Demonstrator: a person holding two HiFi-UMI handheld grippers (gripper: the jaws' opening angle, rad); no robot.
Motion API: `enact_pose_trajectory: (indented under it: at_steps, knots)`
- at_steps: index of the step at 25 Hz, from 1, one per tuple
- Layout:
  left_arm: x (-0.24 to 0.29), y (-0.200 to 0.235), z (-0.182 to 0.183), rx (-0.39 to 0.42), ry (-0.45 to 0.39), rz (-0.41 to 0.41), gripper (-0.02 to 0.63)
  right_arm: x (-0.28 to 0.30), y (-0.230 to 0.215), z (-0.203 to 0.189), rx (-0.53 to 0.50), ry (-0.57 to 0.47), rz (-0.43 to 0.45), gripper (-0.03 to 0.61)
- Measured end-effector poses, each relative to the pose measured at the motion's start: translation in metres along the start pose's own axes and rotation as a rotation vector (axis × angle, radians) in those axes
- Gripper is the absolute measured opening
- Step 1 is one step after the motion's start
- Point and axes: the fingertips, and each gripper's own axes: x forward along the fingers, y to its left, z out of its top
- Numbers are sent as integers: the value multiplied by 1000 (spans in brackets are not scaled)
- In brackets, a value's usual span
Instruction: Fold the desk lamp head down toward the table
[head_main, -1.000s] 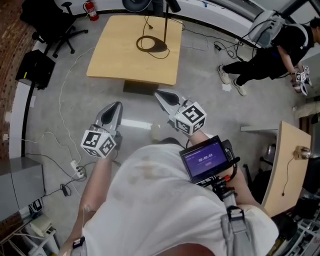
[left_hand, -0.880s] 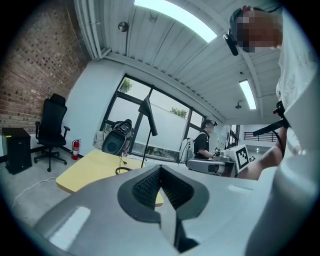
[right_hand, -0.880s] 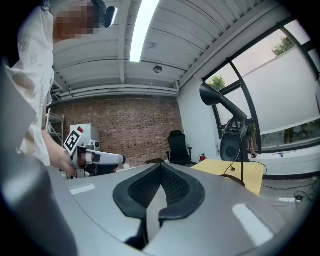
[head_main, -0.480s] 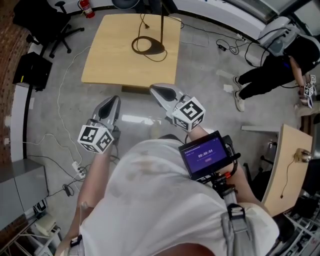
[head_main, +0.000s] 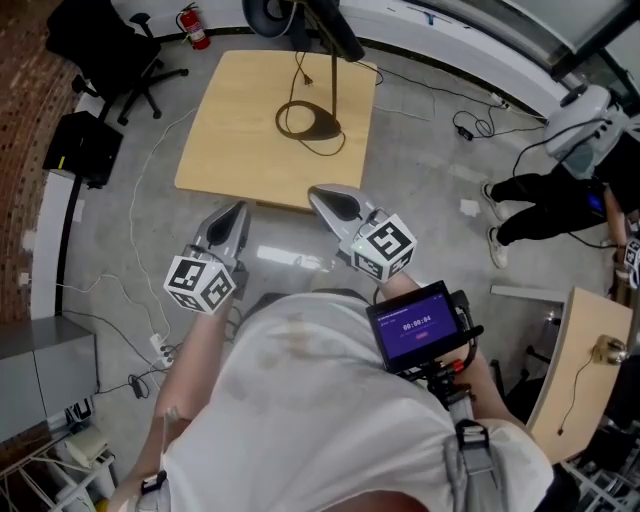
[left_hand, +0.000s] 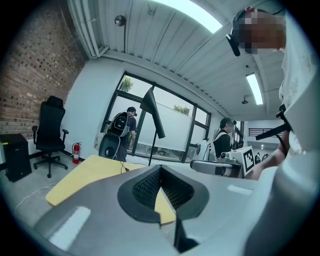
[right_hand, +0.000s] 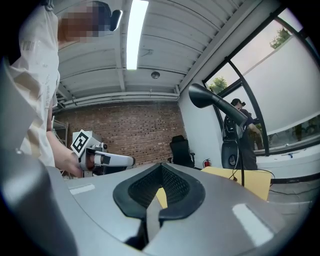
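Note:
A black desk lamp stands on the square wooden table (head_main: 240, 130): round base (head_main: 310, 122), thin upright pole (head_main: 335, 65), head (head_main: 335, 25) raised at the top. My left gripper (head_main: 235, 215) and right gripper (head_main: 325, 195) hover just short of the table's near edge, both shut with nothing between the jaws. In the left gripper view the lamp head (left_hand: 152, 112) tilts above the table (left_hand: 85, 175), beyond the shut left gripper (left_hand: 160, 172). From the right gripper (right_hand: 161, 170), the lamp head (right_hand: 215, 102) shows high at the right.
A black office chair (head_main: 110, 40) and a fire extinguisher (head_main: 195, 28) stand at the far left. Cables and a power strip (head_main: 158, 345) lie on the concrete floor. A person (head_main: 570, 190) stands at the right, near a second wooden table (head_main: 585, 350).
Both grippers have come closer to the table's near edge. The person at the right has moved further right.

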Motion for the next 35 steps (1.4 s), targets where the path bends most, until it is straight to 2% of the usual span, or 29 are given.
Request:
enact_pose_trajectory:
  at_steps: [5, 9, 12, 15, 23, 30, 35]
  knots:
    - [29, 3, 5, 8, 0, 38, 0, -1, -32, -3, 17, 2, 19, 11]
    - [15, 15, 11, 9, -9, 62, 0, 2, -23, -2, 5, 13, 17, 11]
    - [-5, 21, 16, 8, -11, 49, 0, 4, -6, -2, 4, 13, -13, 11]
    - [12, 25, 15, 6, 2, 23, 0, 7, -20, 0, 3, 5, -42, 11]
    - [93, 36, 28, 15, 25, -125, 0, 19, -79, 8, 2, 12, -165, 11]
    - [114, 91, 50, 30, 31, -272, 0, 77, -87, 16, -23, -2, -289, 11]
    - [135, 102, 61, 32, 45, -350, 0, 86, -95, 24, -28, -8, -365, 11]
